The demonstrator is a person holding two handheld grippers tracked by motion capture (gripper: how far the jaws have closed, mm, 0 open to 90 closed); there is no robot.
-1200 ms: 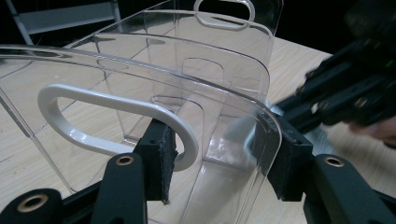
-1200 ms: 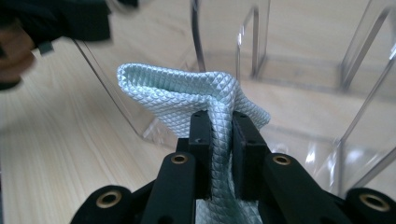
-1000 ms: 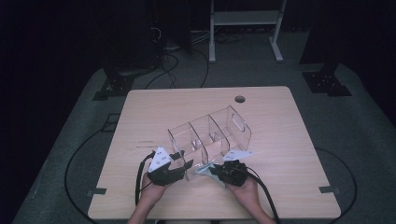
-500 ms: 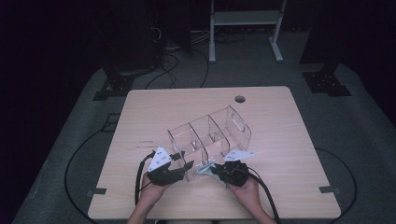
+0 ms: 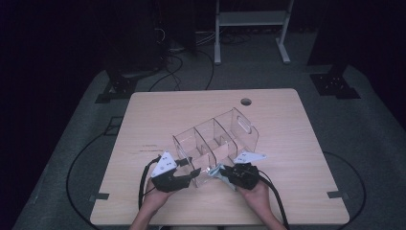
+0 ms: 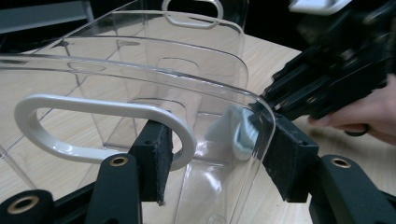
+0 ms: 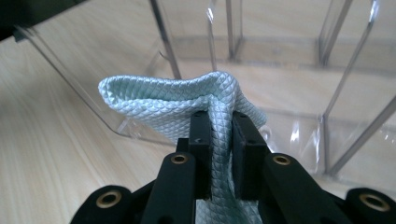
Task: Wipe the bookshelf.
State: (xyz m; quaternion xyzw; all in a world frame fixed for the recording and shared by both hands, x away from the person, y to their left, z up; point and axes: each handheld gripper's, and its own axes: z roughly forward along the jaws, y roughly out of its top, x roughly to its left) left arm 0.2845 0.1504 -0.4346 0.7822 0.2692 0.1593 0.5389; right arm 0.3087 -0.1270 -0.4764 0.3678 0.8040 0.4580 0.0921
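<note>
- High view: clear divided organizer (image 5: 215, 143) on the table (image 5: 297, 143), tilted; my left gripper (image 5: 194, 173) and right gripper (image 5: 225, 175) at its near end.
- Left gripper view: my jaws, just opening, straddle the organizer's handled end wall; whether the pads (image 6: 159, 158) touch it, I cannot tell.
- Right gripper view: my jaws pinch a pale green cloth (image 7: 187, 100) against the organizer's wall.

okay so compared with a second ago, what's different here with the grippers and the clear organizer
Little has changed. The left gripper has just been opening its jaws; the near end wall of the clear organizer, by its handle cutout, sits between them, pads not clearly pressing. What stayed: the right gripper is shut on the pale green cloth against that end, and the organizer sits in the same spot on the table.
</note>
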